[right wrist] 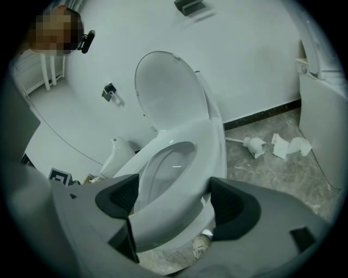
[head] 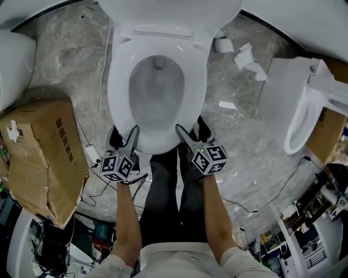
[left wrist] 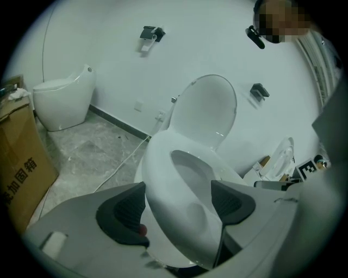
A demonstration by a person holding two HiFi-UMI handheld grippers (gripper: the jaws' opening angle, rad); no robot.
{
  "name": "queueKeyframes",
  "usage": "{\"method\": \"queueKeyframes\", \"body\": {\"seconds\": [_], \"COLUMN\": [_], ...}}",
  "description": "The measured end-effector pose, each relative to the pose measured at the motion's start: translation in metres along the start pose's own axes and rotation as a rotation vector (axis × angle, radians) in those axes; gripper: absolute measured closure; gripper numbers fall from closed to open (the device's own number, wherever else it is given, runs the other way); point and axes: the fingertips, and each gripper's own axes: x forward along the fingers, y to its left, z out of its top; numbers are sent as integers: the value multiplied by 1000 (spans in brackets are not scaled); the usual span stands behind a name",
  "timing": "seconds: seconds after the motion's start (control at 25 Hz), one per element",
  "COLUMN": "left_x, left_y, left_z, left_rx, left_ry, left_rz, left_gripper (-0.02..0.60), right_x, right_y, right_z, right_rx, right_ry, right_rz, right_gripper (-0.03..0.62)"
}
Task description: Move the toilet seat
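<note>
The white toilet seat (head: 122,92) is an oval ring over the bowl, and the lid (head: 168,8) stands up behind it. My left gripper (head: 126,136) and right gripper (head: 190,133) are at the seat's front edge, one at each front corner. In the left gripper view the seat's (left wrist: 163,179) front fills the gap of the left gripper (left wrist: 176,209), and both dark pads touch it. The right gripper (right wrist: 174,201) holds the seat (right wrist: 201,146) the same way. There the seat is tilted up off the bowl rim (right wrist: 202,217).
A cardboard box (head: 43,152) stands at the left with a power strip and cables (head: 89,155) beside it. A second toilet (head: 293,108) is at the right, and paper scraps (head: 247,57) lie on the marble floor. The person's legs (head: 174,201) stand before the bowl.
</note>
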Motion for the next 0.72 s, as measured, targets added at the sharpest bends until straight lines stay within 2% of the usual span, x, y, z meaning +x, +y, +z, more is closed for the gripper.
{"method": "queueKeyframes", "body": {"seconds": [0.36, 0.72], "left_x": [-18, -30], "left_y": [-19, -37], "left_z": [34, 71], "left_rx": [-20, -86], "left_ry": [-70, -153], "left_rz": [-19, -42], "left_gripper": [209, 192], "right_x": [-19, -33], "right_y": [16, 29], "right_z": [29, 56], "right_rx": [0, 9], "right_ry": [-75, -141], "right_rz": [10, 24], "right_gripper": [177, 178]}}
